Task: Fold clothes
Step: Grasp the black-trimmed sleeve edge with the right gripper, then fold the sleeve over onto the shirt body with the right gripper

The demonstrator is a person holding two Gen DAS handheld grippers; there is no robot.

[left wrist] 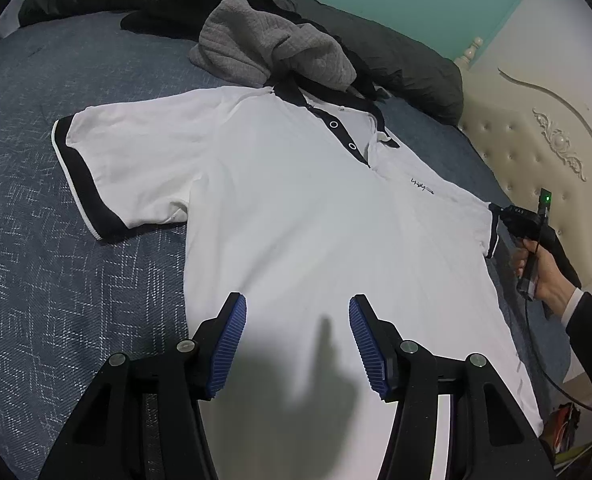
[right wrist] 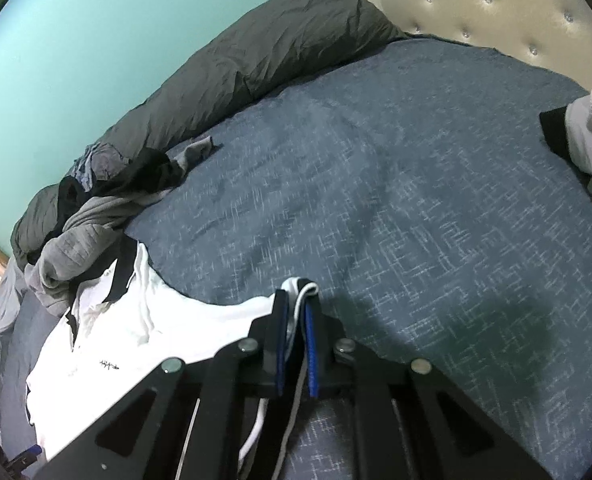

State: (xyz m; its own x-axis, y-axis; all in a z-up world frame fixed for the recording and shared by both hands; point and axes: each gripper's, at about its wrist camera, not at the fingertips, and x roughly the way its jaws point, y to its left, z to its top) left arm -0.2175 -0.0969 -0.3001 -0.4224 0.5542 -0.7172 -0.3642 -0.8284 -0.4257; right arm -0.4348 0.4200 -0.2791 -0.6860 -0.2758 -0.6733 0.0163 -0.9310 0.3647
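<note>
White polo shirt [left wrist: 296, 208] is lying flat, front up, on the blue bedspread [left wrist: 55, 280], directly ahead of and under the left gripper [left wrist: 298, 344]. Left gripper is hovering over the hem area, jaws standing wide, nothing between the blue pads [left wrist: 227, 348]. Right gripper [right wrist: 296, 300] is pinching the black-trimmed sleeve cuff [right wrist: 302, 286], jaws nearly closed on it. Small black script logo [left wrist: 422, 189] on the chest, not readable. Pile of grey and black clothes [left wrist: 263, 52] is sitting beyond the collar, far side from the left gripper. No containers showing.
</note>
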